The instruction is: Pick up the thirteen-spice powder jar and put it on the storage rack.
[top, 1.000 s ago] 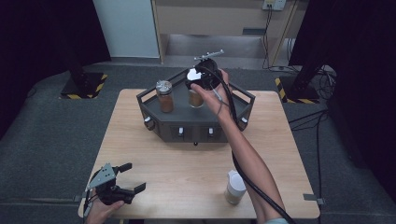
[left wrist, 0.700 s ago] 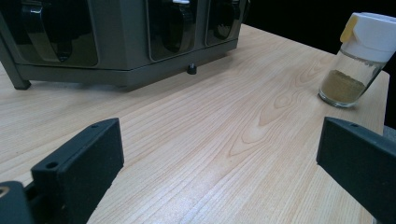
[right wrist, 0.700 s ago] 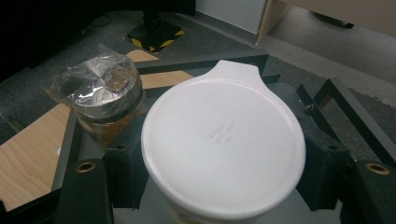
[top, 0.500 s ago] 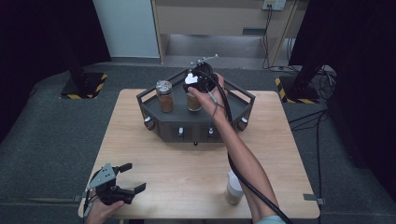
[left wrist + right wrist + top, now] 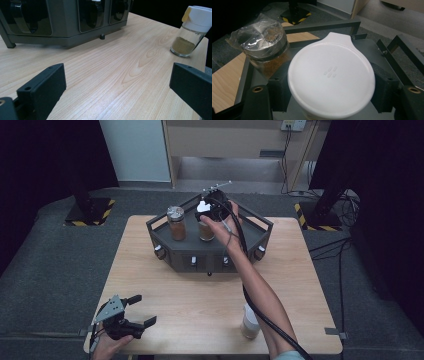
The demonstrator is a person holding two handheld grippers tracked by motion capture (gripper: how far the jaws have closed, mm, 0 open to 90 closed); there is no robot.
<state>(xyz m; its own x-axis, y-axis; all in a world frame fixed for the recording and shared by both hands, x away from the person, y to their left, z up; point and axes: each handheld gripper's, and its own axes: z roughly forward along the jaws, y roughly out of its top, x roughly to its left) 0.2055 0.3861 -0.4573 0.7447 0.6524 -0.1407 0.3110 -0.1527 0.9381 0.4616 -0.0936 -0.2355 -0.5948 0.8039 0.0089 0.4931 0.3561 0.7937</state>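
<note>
Right gripper (image 5: pixel 210 215) clamped on white-capped jar (image 5: pixel 331 76), jaws on either side just under the cap. Jar upright, long axis vertical, over the rack (image 5: pixel 260 227) top and just beside the foil-capped jar (image 5: pixel 176 222) (whether its base touches the deck: cannot tell). Next move likely straight down or a release.

Left gripper (image 5: pixel 125 317) jaws apart and empty, low at the table's (image 5: pixel 175 285) near-left corner, well apart from the rack. Third jar (image 5: pixel 191 31) stands near the front-right edge.

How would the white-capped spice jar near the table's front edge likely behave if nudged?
The spice jar looks like glass, so probably smooth and breakable. It is tall and narrow with little powder at the bottom, so likely light and apt to tip. It stands near the table edge, so it may fall.
</note>
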